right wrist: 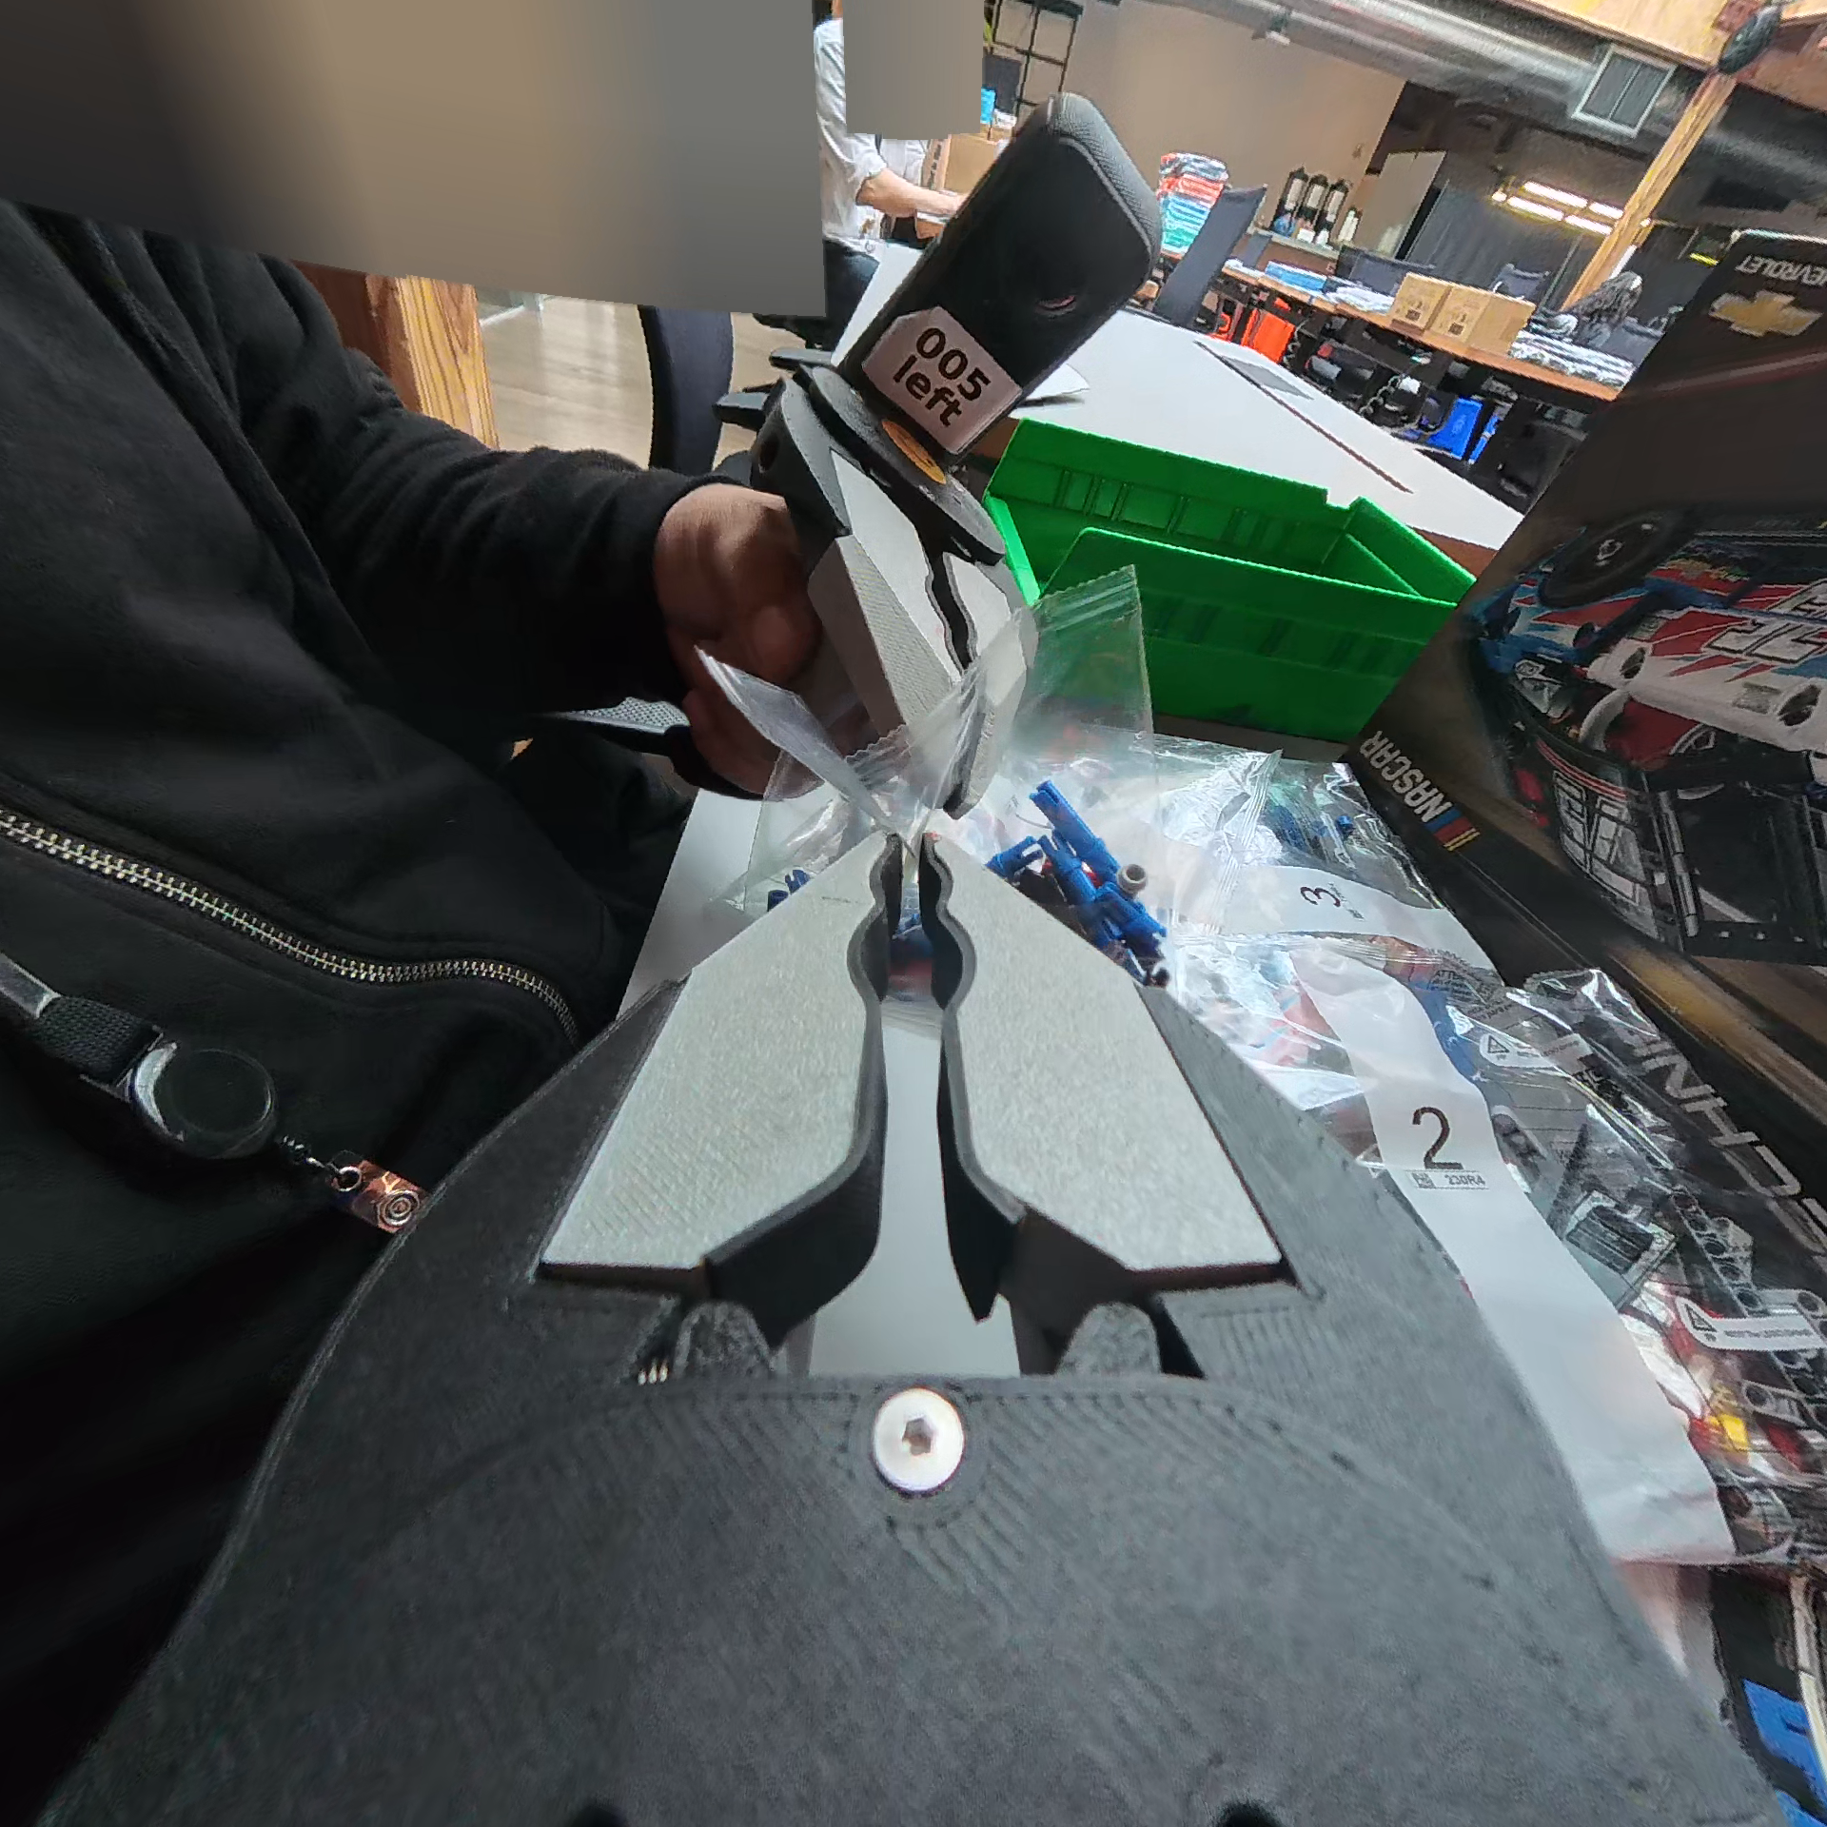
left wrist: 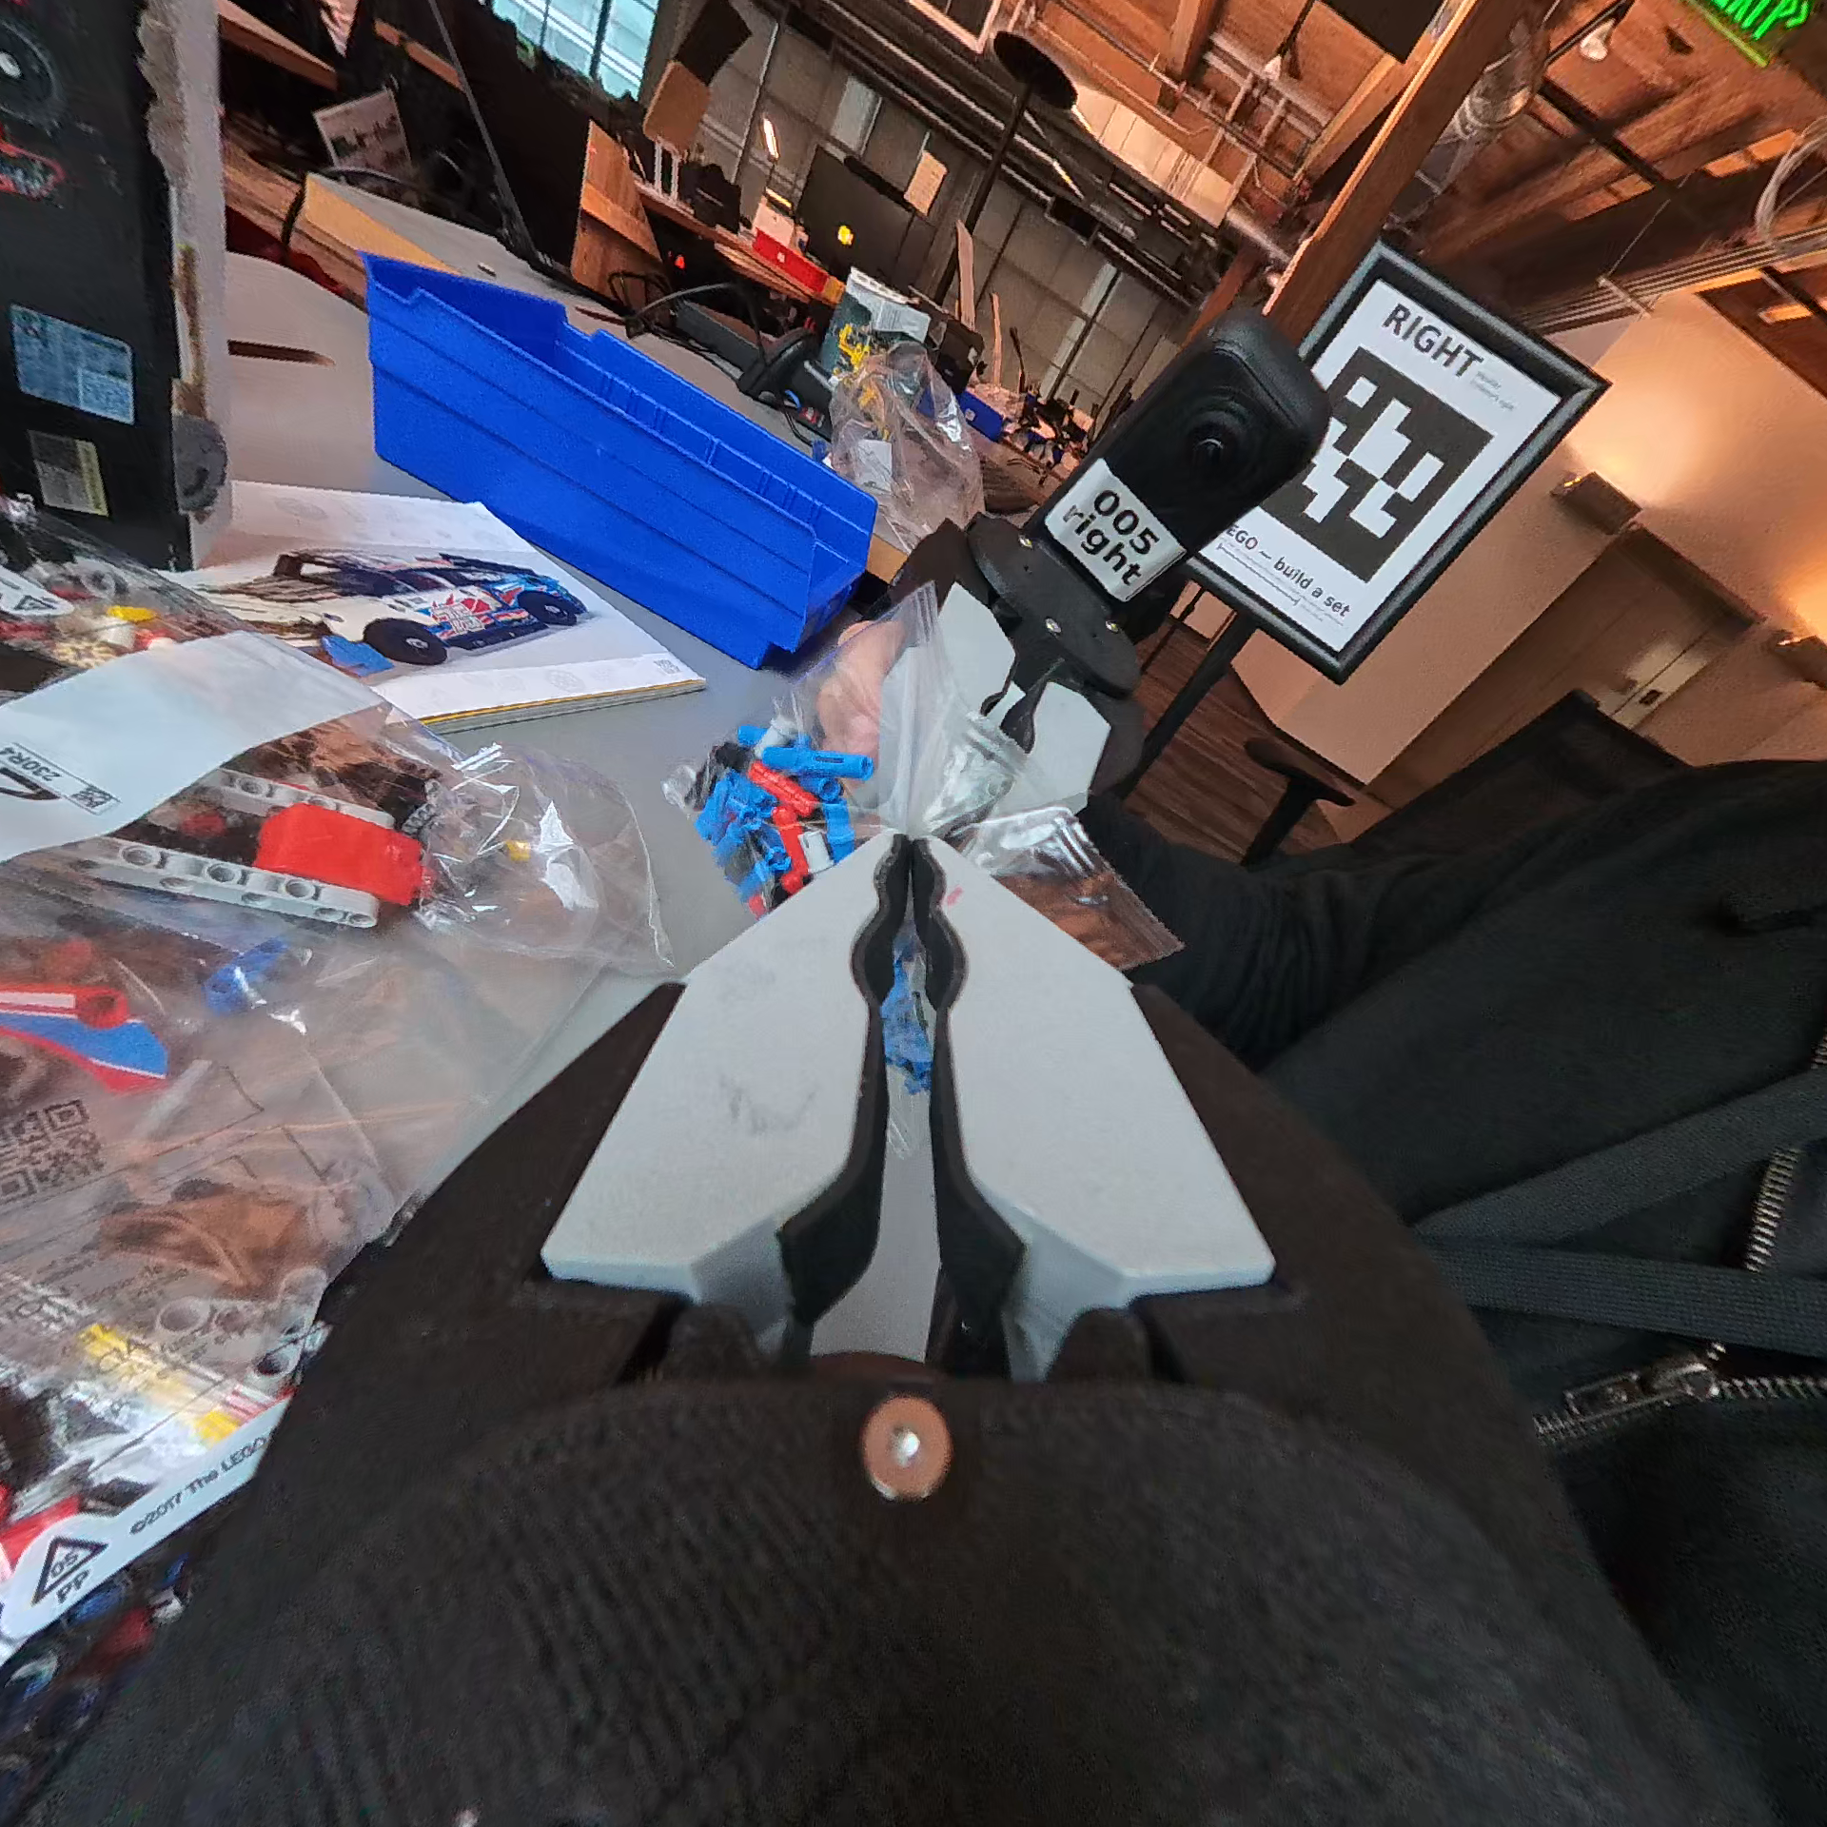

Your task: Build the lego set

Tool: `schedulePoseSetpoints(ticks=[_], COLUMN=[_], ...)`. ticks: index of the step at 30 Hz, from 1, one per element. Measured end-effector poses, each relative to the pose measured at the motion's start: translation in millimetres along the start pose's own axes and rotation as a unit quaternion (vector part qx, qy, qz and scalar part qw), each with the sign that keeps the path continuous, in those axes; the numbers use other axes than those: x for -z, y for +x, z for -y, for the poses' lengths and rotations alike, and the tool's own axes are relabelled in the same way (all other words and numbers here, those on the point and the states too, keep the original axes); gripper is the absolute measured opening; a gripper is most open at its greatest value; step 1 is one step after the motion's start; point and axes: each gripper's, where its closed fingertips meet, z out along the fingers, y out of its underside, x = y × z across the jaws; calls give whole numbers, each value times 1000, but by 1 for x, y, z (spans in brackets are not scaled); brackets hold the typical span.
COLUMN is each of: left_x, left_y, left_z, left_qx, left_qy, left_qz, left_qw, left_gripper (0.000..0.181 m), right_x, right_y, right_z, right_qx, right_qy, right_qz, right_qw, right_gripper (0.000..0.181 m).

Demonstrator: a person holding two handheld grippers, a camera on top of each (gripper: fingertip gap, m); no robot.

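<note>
A small clear plastic bag (left wrist: 791, 791) of blue and red pins hangs just above the grey table (left wrist: 593, 732) between my two grippers. My left gripper (left wrist: 910, 848) is shut on the bag's top edge, with the film pinched between its pads. My right gripper (right wrist: 912, 848) is shut on the same film right beside it. The bag's pins (right wrist: 1078, 880) hang to the right of the fingers in the right wrist view. Each gripper shows in the other view, tip to tip with it: the right gripper (left wrist: 999, 781) and the left gripper (right wrist: 954, 781).
A blue bin (left wrist: 613, 465) and an open instruction booklet (left wrist: 475, 613) lie behind the bag. Larger part bags (left wrist: 297, 870) lie at the left. A green bin (right wrist: 1236, 593), the set's box (right wrist: 1681, 643) and numbered bags (right wrist: 1434, 1087) are nearby. A person in a black jacket (right wrist: 247, 692) sits close.
</note>
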Motion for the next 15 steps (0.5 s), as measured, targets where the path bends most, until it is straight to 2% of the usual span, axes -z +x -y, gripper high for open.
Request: schedulePoseSetpoints(ticks=[15], left_x=[4], left_y=[-8], left_z=[-5], left_qx=[28], left_qy=[-14], left_qz=[-6], left_qw=[999], left_gripper=[0], right_x=[6], right_y=[8], right_z=[-4], right_qx=[-5], right_qy=[-15], right_qz=[-17], right_qw=[1000], right_gripper=[0])
